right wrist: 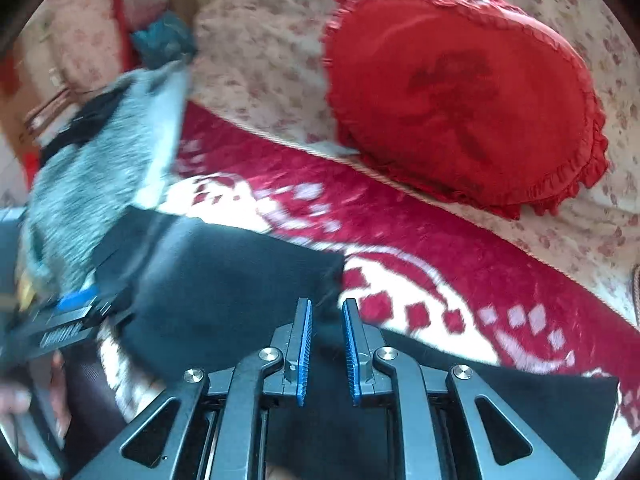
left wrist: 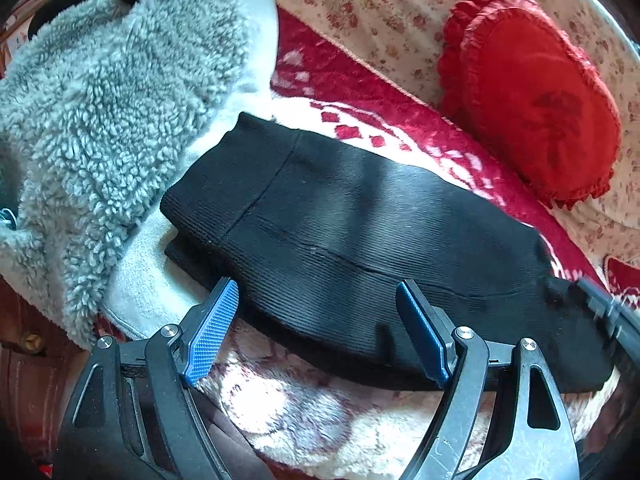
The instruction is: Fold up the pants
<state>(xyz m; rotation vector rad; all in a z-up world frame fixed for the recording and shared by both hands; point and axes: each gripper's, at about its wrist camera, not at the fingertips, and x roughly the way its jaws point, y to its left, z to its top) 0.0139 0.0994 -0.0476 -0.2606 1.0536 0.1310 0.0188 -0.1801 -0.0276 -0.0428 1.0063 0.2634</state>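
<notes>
Black ribbed pants (left wrist: 340, 232) lie folded into a long band across a red and white blanket (left wrist: 340, 88). My left gripper (left wrist: 316, 286) hovers over their near edge, its blue pads spread wide and holding nothing. At the band's right end a black part of the right gripper (left wrist: 604, 308) shows. In the blurred right wrist view the pants (right wrist: 224, 280) run under my right gripper (right wrist: 327, 304). Its blue pads stand a narrow gap apart, and no cloth is seen pinched between them. The left gripper (right wrist: 68, 324) shows at the left edge.
A grey fleece garment (left wrist: 104, 112) is heaped against the pants' left end. A red heart-shaped frilled cushion (left wrist: 532, 100) rests on the floral sheet (left wrist: 360, 0) behind the blanket. A person's hand (right wrist: 16, 400) holds the left gripper's handle.
</notes>
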